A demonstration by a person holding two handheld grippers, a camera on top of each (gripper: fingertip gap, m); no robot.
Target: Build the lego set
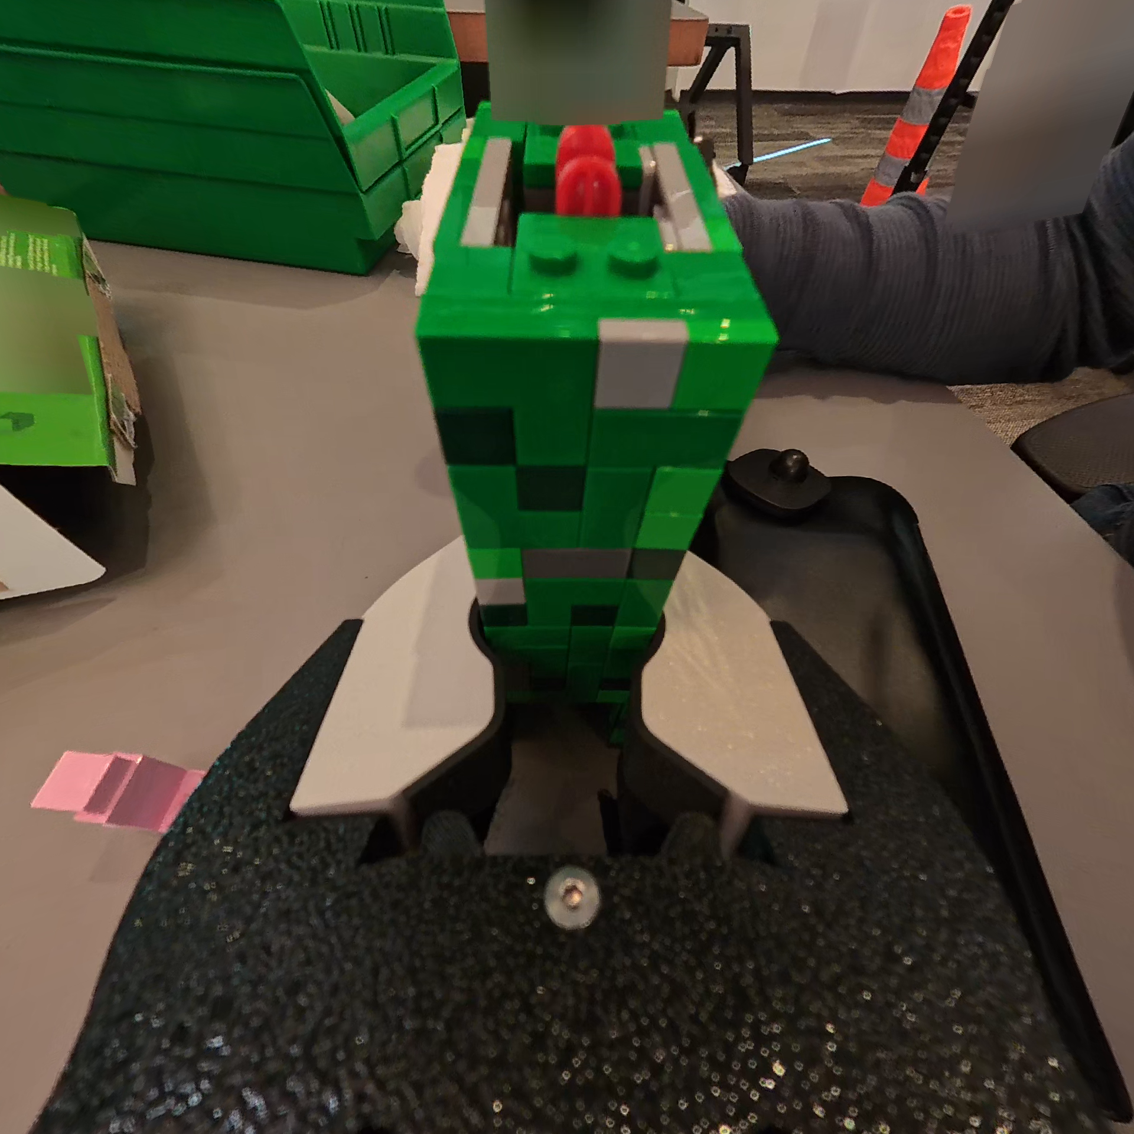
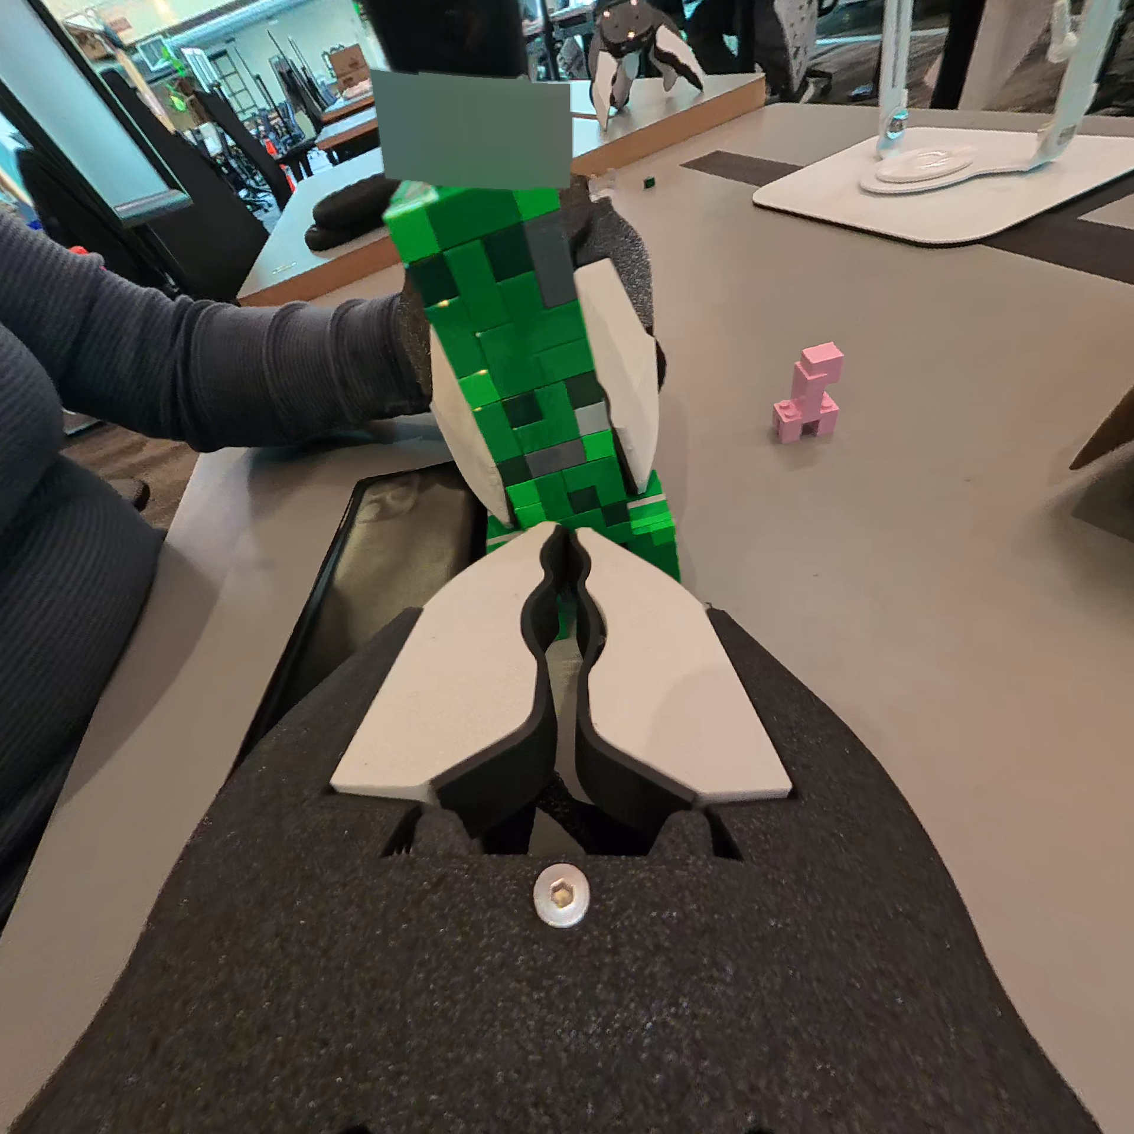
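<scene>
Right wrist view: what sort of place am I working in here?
Probably an open office or lab workspace. The grey table stands among more desks with black office chairs behind; the left wrist view adds stacked green storage bins and an orange traffic cone on carpet.

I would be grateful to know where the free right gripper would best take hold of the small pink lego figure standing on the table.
Probably the pink lego figure is best taken from above at its blocky lower body, one finger on each flat side. It stands upright and clear of other things; its neck looks thin.
</scene>
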